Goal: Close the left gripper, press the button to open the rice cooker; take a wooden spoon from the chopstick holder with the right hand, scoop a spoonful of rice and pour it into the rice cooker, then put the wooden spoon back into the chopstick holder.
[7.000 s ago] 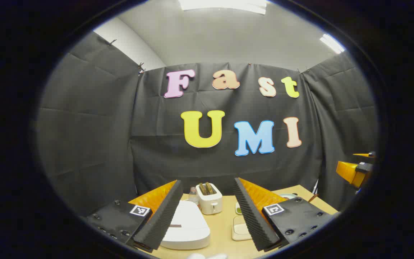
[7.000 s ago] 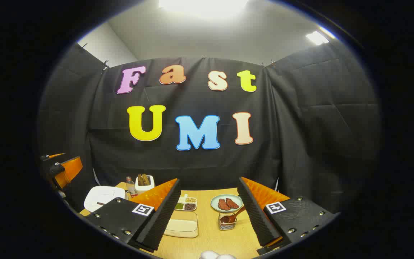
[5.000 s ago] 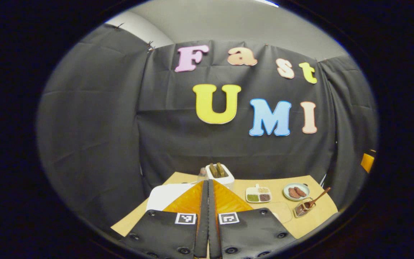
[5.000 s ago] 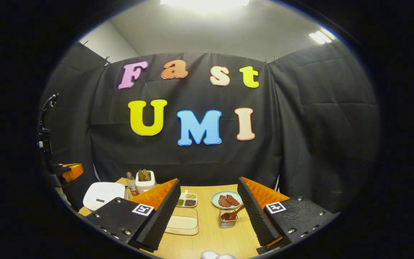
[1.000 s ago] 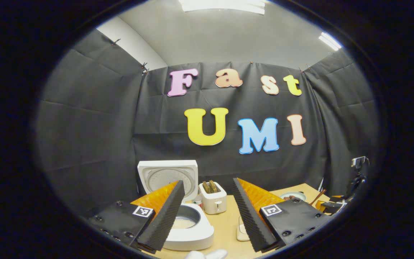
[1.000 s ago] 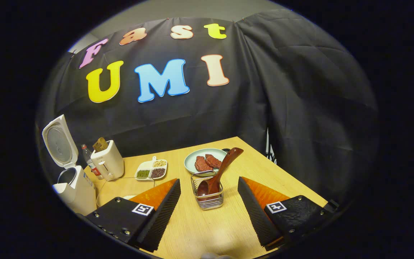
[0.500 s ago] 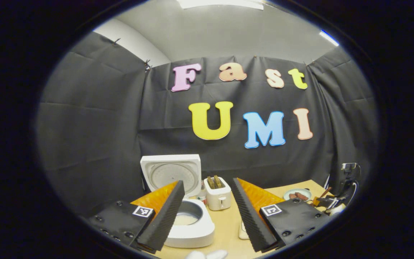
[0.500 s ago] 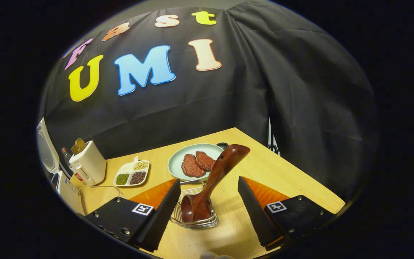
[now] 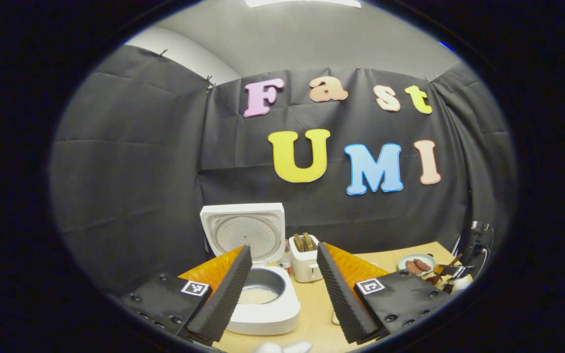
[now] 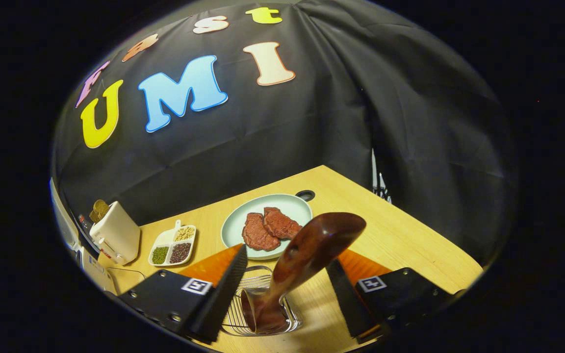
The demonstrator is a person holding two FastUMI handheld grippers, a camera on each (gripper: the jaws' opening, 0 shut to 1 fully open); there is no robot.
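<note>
I've brought my right gripper (image 10: pixel 282 299) down around the spoon (image 10: pixel 307 255), jaws open either side of its handle, bowl in the holder (image 10: pixel 263 314) near the table's (image 10: pixel 410 235) front edge. Closing off-centre could tip the holder. My left gripper (image 9: pixel 282 294) hangs open before the opened cooker (image 9: pixel 263 309).

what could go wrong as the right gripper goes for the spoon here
The right gripper is open around the wooden spoon, which leans tilted in the wire chopstick holder. Closing off-centre could let the glossy handle slip. A slanted pull might drag or tip the light holder. The plate of meat sits just behind, within easy bumping range.
</note>
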